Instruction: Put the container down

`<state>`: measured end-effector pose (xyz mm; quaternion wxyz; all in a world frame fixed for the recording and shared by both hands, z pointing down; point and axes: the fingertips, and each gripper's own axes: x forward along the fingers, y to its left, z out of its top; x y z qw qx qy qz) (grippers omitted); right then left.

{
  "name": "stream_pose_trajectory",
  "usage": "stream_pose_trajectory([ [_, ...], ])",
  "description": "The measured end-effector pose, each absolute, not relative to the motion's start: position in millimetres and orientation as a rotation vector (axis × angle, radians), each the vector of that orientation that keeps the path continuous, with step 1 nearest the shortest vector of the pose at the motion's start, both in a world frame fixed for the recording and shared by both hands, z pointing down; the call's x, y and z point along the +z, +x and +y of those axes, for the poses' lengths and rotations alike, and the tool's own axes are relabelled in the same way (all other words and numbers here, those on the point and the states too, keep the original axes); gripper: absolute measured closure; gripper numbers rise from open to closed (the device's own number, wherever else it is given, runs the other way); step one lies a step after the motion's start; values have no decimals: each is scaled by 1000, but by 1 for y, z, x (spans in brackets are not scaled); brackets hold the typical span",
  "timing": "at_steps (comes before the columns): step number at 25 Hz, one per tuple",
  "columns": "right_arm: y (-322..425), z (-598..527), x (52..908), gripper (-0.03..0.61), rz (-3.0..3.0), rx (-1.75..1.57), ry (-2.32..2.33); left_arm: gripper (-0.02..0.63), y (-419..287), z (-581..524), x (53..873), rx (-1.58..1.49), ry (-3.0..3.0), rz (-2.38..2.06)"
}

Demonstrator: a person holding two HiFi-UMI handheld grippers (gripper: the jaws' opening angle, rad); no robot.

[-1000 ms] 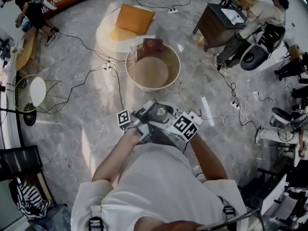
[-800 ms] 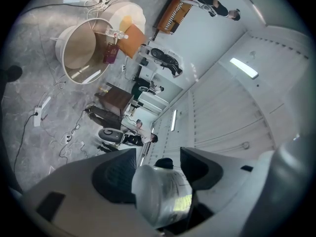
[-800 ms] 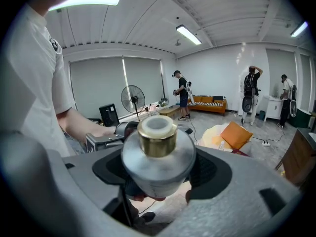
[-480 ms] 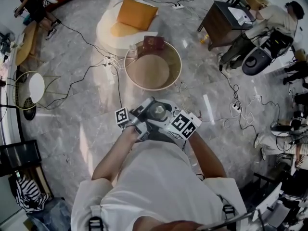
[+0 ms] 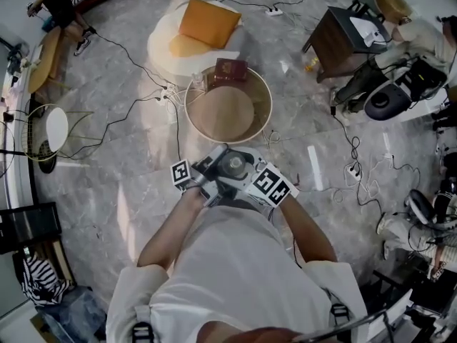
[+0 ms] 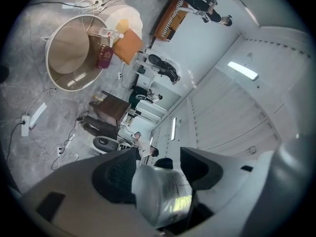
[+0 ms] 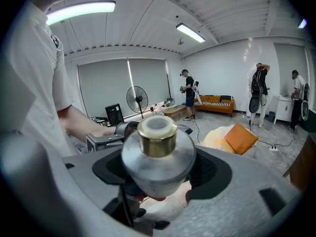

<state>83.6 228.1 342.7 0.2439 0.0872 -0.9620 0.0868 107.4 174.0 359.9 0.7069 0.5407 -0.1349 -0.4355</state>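
Container aloft, not yet down.
Your left gripper and right gripper both clamp it; hold it upright, lower onto the bare table, then release together.

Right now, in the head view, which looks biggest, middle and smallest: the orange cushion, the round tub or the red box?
1. round tub
2. orange cushion
3. red box
The cushion lies farther from the camera than the tub, so its real size may be closer to the tub's than it looks.
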Motion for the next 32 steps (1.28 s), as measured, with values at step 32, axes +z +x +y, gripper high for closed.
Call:
stream_pose_trajectory([
  [32, 33, 87, 371, 242, -2567, 322, 312, 354, 60, 35, 389, -900, 1149, -280],
])
